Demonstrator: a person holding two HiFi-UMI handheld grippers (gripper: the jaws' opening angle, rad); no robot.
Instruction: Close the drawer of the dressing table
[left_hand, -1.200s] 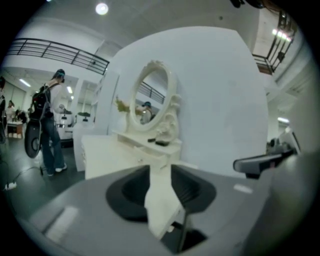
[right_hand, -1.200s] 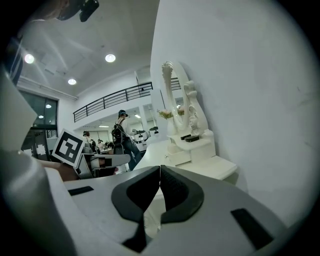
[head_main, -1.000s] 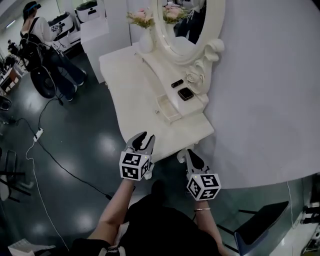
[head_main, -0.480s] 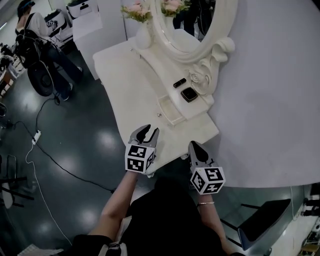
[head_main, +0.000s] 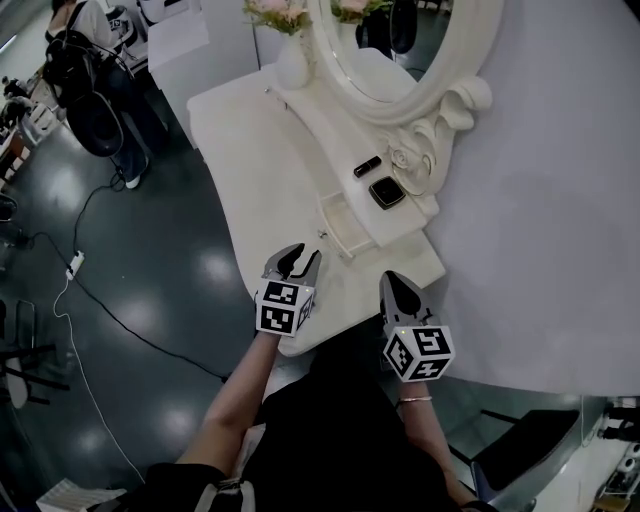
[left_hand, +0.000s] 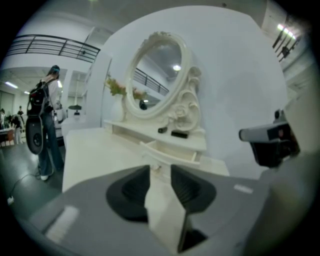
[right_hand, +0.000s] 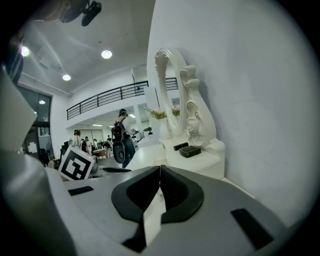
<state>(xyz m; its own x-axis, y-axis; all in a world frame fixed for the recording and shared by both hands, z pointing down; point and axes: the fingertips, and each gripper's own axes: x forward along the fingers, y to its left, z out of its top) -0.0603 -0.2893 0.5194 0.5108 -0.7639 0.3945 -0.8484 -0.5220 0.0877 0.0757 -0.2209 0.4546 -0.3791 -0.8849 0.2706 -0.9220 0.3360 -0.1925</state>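
The white dressing table (head_main: 250, 140) has a small drawer (head_main: 345, 228) standing pulled out under its raised shelf. In the left gripper view the drawer (left_hand: 170, 152) lies straight ahead, its little knob just beyond the jaws. My left gripper (head_main: 298, 258) hovers over the table's front edge, short of the drawer, open and holding nothing (left_hand: 160, 167). My right gripper (head_main: 397, 280) is at the table's near right corner, with its jaws shut and nothing between them (right_hand: 160, 169). It does not touch the drawer.
An oval mirror (head_main: 390, 50) and a vase of flowers (head_main: 290, 60) stand at the table's back. A black tube (head_main: 367, 166) and a dark compact (head_main: 386, 192) lie on the shelf. A white wall (head_main: 560, 200) is on the right. A person (head_main: 90, 60) and a floor cable (head_main: 100, 300) are on the left.
Both grippers have come nearer to the table, and the left one is now closer to the drawer. The drawer stays pulled out.
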